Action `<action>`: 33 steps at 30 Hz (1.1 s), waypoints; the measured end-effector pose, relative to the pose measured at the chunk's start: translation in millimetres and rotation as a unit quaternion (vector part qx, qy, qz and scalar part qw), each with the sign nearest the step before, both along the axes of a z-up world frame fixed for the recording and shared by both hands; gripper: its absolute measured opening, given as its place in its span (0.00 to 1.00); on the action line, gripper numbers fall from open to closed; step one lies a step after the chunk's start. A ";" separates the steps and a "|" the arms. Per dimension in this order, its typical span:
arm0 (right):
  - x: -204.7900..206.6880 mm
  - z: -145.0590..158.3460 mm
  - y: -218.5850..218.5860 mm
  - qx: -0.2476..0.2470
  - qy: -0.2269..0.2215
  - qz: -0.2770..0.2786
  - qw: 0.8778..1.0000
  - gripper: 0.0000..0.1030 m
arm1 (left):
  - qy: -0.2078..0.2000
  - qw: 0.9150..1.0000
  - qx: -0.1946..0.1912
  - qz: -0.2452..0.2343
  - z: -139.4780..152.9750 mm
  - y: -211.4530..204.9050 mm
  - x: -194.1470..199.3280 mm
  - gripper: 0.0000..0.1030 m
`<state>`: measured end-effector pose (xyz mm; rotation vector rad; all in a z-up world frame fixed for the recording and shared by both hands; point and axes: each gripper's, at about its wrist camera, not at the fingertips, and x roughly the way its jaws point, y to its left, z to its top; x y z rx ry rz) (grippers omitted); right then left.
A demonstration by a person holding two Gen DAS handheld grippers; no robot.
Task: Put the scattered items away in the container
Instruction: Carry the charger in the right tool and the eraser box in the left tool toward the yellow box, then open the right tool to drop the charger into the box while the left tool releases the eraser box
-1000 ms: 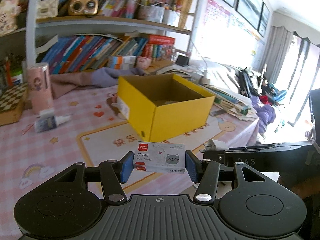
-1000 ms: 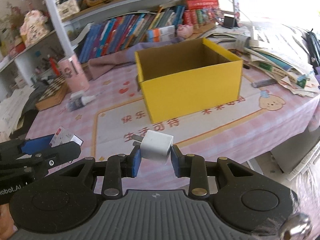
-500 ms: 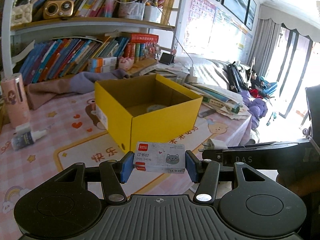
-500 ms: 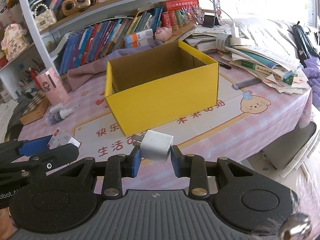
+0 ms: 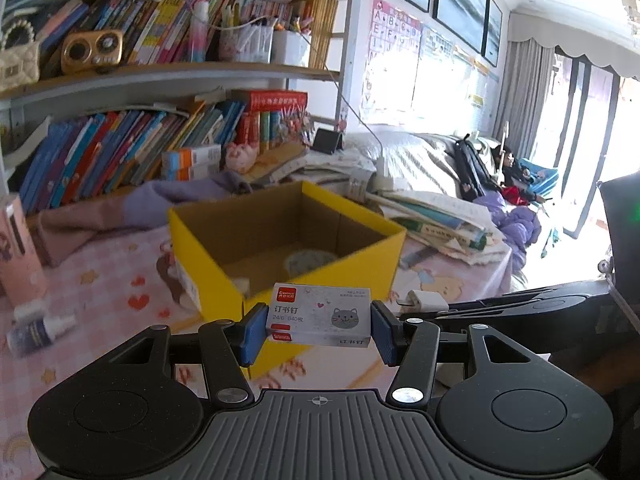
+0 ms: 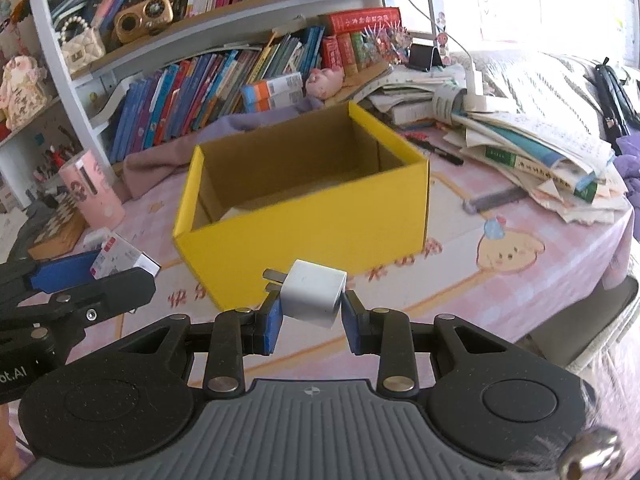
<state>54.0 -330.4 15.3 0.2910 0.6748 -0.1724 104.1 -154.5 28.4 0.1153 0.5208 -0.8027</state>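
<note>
My left gripper is shut on a white staple box with a grey cat print and holds it just short of the near rim of the open yellow cardboard box. My right gripper is shut on a white plug charger, in front of the yellow box. The charger also shows at the right in the left wrist view, and the staple box at the left in the right wrist view. A roll of tape lies inside the box.
A small dropper bottle and a pink cup stand left of the box on the pink tablecloth. A pile of books and papers lies to the right. A purple cloth and bookshelves are behind.
Both grippers have moved closer to the yellow box and higher, so more of its inside shows. Both keep their hold on their items.
</note>
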 end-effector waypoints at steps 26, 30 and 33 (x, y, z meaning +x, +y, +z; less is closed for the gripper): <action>208.1 0.7 -70.2 -0.090 0.003 0.187 0.978 0.29 | -0.010 0.989 0.111 0.095 -23.0 -79.1 114.0 0.52; 236.4 -13.0 -62.0 -0.096 0.040 0.221 0.970 0.29 | 0.010 0.987 0.134 0.092 -33.3 -85.9 124.5 0.52; 251.3 -22.4 -57.7 -0.096 0.067 0.235 0.965 0.29 | 0.021 0.985 0.144 0.087 -37.9 -90.2 128.1 0.52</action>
